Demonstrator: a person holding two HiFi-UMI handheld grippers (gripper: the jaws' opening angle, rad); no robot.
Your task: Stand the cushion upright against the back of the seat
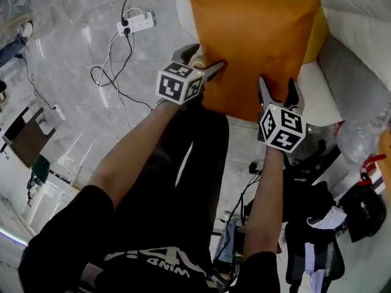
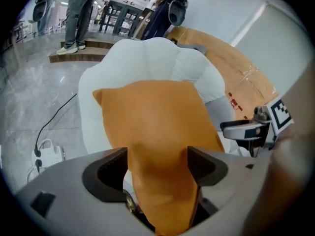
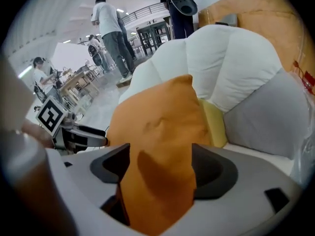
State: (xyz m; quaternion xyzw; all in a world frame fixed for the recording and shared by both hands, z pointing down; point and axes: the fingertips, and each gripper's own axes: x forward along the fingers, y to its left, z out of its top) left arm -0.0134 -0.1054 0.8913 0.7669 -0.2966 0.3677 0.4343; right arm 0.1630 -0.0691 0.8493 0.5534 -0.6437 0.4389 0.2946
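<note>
Left gripper [image 2: 157, 168]: jaws are standing wide apart, the orange cushion [image 2: 157, 122] sitting unclamped in the gap
Right gripper [image 3: 160, 168]: jaws are gaping wide around the cushion's lower edge
Cushion: is leaning upright against the white seat back [image 2: 152, 58], just ahead of both grippers

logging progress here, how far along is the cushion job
Done: nothing stands yet; the orange cushion lies on the white seat, partly over a yellow cushion. In hand: the left gripper and right gripper each straddle its near edge, jaws wide, not clamped. Still to do: close on it, tip it up, lean it against the backrest.
</note>
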